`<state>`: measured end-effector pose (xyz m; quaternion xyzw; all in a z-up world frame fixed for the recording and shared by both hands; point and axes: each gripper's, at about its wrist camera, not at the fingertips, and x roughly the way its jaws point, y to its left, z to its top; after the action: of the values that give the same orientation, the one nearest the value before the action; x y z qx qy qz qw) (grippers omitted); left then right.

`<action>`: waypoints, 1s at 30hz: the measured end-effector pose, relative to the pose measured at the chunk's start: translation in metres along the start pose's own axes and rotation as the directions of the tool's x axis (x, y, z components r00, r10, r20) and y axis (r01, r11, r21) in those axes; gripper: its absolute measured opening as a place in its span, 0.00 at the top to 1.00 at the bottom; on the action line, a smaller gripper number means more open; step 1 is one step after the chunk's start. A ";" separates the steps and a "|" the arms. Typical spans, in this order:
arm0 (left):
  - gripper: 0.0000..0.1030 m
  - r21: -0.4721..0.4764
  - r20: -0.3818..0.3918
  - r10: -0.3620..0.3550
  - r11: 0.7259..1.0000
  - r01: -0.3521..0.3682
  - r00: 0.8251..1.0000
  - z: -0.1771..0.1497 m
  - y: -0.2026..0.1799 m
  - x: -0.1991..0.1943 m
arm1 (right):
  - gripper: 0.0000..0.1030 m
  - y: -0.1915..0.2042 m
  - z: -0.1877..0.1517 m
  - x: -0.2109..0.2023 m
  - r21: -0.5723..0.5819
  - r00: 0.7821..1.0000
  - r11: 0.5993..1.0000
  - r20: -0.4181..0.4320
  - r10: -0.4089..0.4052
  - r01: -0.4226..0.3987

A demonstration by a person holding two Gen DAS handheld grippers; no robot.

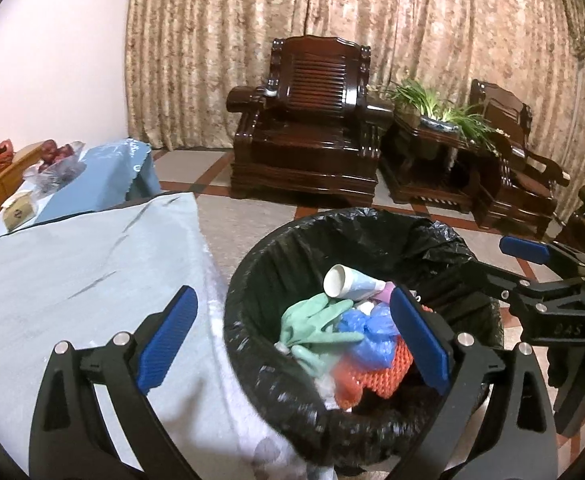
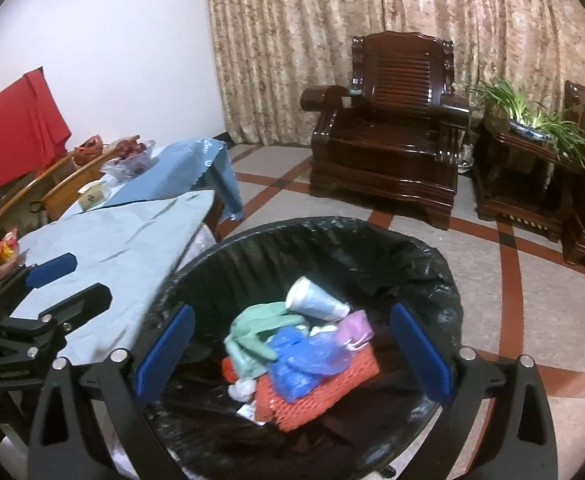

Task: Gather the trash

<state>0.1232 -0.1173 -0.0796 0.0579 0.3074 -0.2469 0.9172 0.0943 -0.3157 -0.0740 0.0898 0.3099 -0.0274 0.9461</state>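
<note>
One black trash bin [image 2: 432,280] holds one paper cup [image 2: 316,300], one green glove [image 2: 252,324], one blue bag [image 2: 300,360] and one orange net [image 2: 312,396], both the left gripper [image 1: 292,340] and the right gripper [image 2: 292,356] are wide open and empty above it, and only the right view shows a red cloth [image 2: 16,120]

Glossy crinkled black plastic liner [image 2: 392,256] in bin; inside, smooth white paper cup [image 2: 316,300], matt green rubbery gloves [image 2: 260,324], thin shiny blue plastic bag [image 2: 304,360], rough orange foam netting [image 2: 324,392]. Matt pale-blue cloth [image 1: 72,264] at left w/ creases, blue ribbed pads [image 1: 168,336] on matt black plastic jaws, small bright metal pins. Dark, highly polished wood armchair [image 1: 312,120] upper centre, textured beige curtain [image 1: 412,20] behind.
</note>
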 end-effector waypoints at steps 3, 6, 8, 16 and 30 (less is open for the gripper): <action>0.08 -0.018 0.007 0.023 1.000 -0.023 1.000 -0.003 0.005 -0.015 | 0.06 0.010 -0.002 -0.011 -0.005 1.000 1.000 0.005 0.010 -0.010; 0.08 -0.032 0.015 0.045 0.999 -0.044 0.999 -0.007 0.012 -0.031 | 0.06 0.017 -0.004 -0.021 -0.002 1.000 1.000 0.011 0.016 -0.016; 0.07 -0.037 0.018 0.062 0.997 -0.061 0.998 -0.009 0.014 -0.040 | 0.06 0.022 -0.005 -0.028 -0.004 1.000 1.000 0.018 0.019 -0.019; 0.07 -0.060 0.035 0.110 0.992 -0.108 0.993 -0.011 0.021 -0.070 | 0.06 0.041 -0.003 -0.051 -0.021 0.999 0.999 0.036 0.026 -0.025; 0.07 -0.090 0.124 0.158 0.985 -0.147 0.980 0.003 0.025 -0.116 | 0.06 0.067 0.017 -0.085 -0.071 0.993 0.996 0.098 0.064 -0.058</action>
<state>0.0570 -0.0473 -0.0093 0.0282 0.2511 -0.1665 0.9531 0.0431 -0.2528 -0.0005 0.0654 0.2597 0.0076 0.9634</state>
